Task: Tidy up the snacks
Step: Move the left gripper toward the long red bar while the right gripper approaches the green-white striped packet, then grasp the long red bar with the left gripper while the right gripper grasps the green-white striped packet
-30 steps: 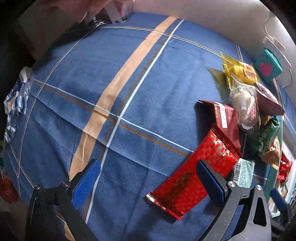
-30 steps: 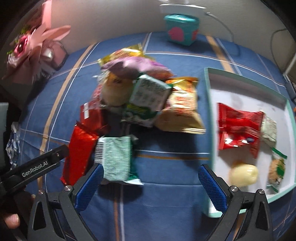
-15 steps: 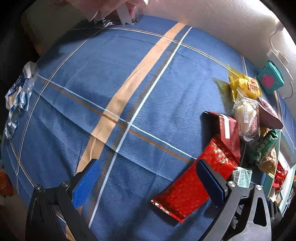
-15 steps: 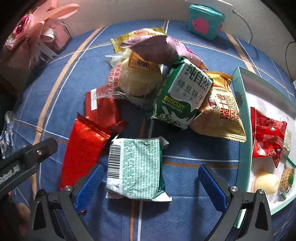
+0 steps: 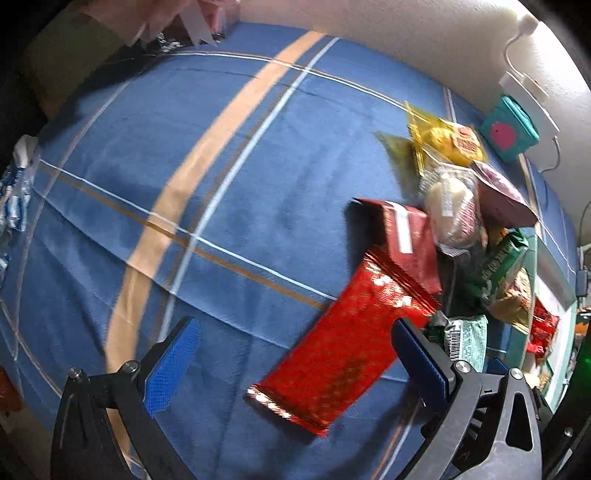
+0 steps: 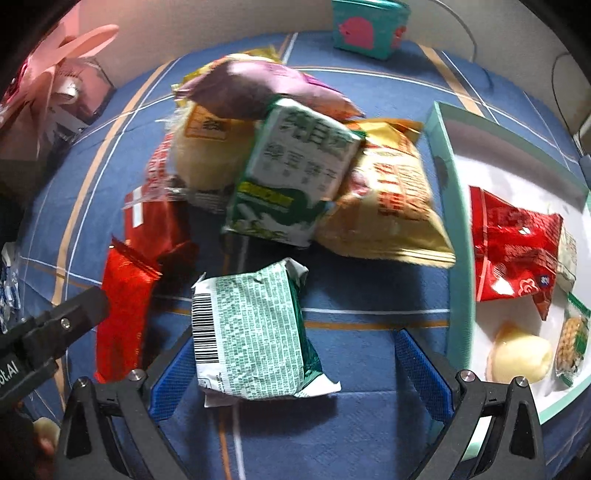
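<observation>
A pile of snack packets lies on the blue cloth. My right gripper (image 6: 295, 369) is open, its blue pads on either side of a green-and-white packet (image 6: 251, 332) lying barcode up; whether they touch it I cannot tell. Behind it are a green biscuit pack (image 6: 291, 173), a yellow bag (image 6: 391, 206), a purple bag (image 6: 255, 88) and red packets (image 6: 125, 295). My left gripper (image 5: 295, 354) is open and empty, low over the long red packet (image 5: 343, 354). A mint-rimmed white tray (image 6: 454, 229) at right holds several snacks.
A teal box with a pink shape (image 6: 369, 26) stands at the back by the wall, with white cables near it. A pink gift bag (image 6: 55, 92) stands at the back left. Small blue-and-white wrappers (image 5: 14, 195) lie at the cloth's left edge.
My right gripper has moved forward and down, so the green-and-white packet now sits between its fingers. My left gripper has shifted right, closer over the long red packet.
</observation>
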The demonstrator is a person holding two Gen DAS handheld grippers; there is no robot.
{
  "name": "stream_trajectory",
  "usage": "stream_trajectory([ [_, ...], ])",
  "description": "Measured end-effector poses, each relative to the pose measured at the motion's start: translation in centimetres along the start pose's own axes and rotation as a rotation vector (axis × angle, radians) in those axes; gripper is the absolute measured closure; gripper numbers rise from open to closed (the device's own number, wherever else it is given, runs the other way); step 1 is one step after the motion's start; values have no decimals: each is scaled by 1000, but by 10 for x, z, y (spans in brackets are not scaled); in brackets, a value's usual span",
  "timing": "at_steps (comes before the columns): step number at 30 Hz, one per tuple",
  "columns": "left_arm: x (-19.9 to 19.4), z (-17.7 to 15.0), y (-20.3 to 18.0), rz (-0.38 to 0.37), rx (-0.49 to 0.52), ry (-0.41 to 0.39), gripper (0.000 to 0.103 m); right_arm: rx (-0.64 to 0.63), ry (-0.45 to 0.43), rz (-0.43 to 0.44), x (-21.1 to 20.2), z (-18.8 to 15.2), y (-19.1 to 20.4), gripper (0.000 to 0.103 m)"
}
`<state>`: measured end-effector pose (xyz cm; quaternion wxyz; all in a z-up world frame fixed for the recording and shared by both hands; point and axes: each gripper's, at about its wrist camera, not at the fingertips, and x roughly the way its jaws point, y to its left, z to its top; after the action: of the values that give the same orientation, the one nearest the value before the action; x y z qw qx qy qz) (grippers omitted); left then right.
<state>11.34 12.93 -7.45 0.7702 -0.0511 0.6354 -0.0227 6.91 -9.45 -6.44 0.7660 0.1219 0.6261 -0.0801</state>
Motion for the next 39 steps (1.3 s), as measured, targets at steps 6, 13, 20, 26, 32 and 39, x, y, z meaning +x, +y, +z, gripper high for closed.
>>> stream_trajectory([
  [6, 8, -8, -29, -18, 52, 17, 0, 27, 2, 32, -5, -3, -16, 0],
  [13, 28, -16, -54, -7, 93, 32, 0, -33, 3, -30, 4, -10, 3, 0],
  [20, 45, -20, -73, 14, 113, 50, 0, -68, -9, -66, 13, -14, 18, 0],
  [26, 48, -24, -81, 7, 117, 42, 4, -67, -39, -68, 13, -19, 16, 0],
  [32, 47, -28, -93, 17, 144, 34, 21, -68, -20, -66, 12, -21, 15, 0],
  [39, 33, -17, -93, 9, 165, 28, 29, -109, -58, -42, 9, -23, 22, 4],
])
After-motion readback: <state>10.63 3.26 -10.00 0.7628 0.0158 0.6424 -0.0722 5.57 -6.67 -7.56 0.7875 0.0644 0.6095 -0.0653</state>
